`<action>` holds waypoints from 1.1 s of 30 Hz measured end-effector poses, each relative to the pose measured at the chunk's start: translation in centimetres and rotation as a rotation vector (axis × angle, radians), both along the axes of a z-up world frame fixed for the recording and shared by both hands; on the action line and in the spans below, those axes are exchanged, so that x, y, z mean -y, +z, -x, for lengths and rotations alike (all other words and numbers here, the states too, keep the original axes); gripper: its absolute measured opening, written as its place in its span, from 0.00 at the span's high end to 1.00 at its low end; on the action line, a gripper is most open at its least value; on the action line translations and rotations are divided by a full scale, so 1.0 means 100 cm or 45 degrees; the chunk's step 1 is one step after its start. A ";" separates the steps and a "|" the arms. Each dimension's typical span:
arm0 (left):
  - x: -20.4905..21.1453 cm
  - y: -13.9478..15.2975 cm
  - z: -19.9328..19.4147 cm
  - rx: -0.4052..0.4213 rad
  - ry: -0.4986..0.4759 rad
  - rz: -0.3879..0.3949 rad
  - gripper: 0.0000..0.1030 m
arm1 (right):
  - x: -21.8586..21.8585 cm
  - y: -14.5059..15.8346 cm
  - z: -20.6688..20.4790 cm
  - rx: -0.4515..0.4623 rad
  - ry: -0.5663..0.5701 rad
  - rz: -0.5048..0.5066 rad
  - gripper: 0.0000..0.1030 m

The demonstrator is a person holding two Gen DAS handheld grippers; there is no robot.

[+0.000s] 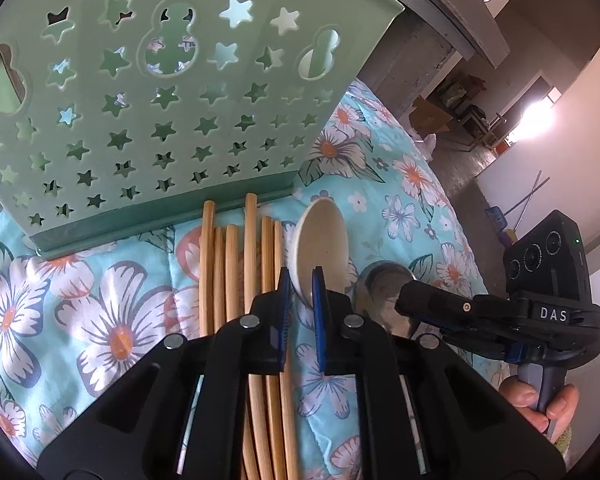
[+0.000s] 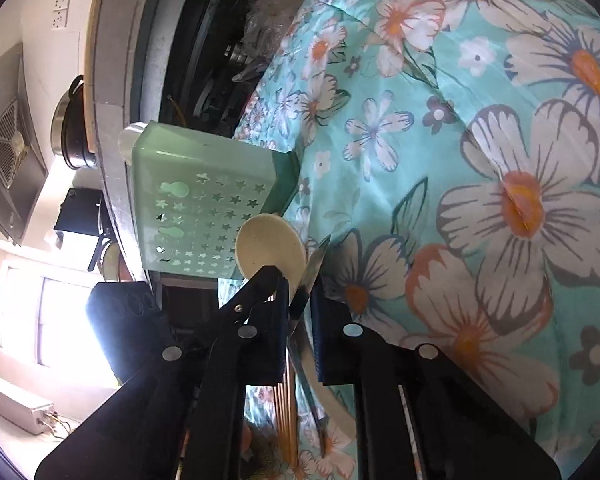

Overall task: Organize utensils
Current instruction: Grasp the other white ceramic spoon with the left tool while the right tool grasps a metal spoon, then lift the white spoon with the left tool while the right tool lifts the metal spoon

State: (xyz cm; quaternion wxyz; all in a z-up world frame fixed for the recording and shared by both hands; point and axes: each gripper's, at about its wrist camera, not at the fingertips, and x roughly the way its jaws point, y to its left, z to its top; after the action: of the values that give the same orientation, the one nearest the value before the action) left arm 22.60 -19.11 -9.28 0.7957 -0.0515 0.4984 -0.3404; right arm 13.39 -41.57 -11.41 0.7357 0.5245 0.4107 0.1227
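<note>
A pale green utensil holder point(image 1: 140, 120) point(image 2: 204, 184) with star cutouts stands on the floral cloth. Several wooden chopsticks point(image 1: 236, 272) point(image 2: 286, 412) lie in front of it. My left gripper point(image 1: 300, 276) point(image 2: 270, 270) is shut on the neck of a cream spoon point(image 1: 320, 236) point(image 2: 268, 248) just right of the chopsticks. Beside it lies a metal spoon point(image 1: 380, 284), seen edge-on in the right wrist view point(image 2: 318, 254). My right gripper point(image 1: 404, 300) point(image 2: 300, 280) is shut on this metal spoon.
A turquoise floral cloth point(image 1: 400, 184) point(image 2: 480, 160) covers the surface. A hand point(image 1: 540, 404) holds the right gripper's handle. Behind the holder runs a grey counter edge point(image 2: 108, 80) with a metal pot point(image 2: 70, 124) on it.
</note>
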 end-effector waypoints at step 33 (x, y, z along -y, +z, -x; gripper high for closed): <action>-0.059 0.006 0.024 0.008 0.074 0.049 0.94 | 0.001 0.041 0.009 -0.075 0.017 0.548 0.68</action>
State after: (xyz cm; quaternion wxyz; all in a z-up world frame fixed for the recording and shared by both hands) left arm 20.19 -13.22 -8.69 0.8057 -0.0799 0.4875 -0.3268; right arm 12.51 -41.64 -7.28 0.8175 0.3562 0.4521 0.0217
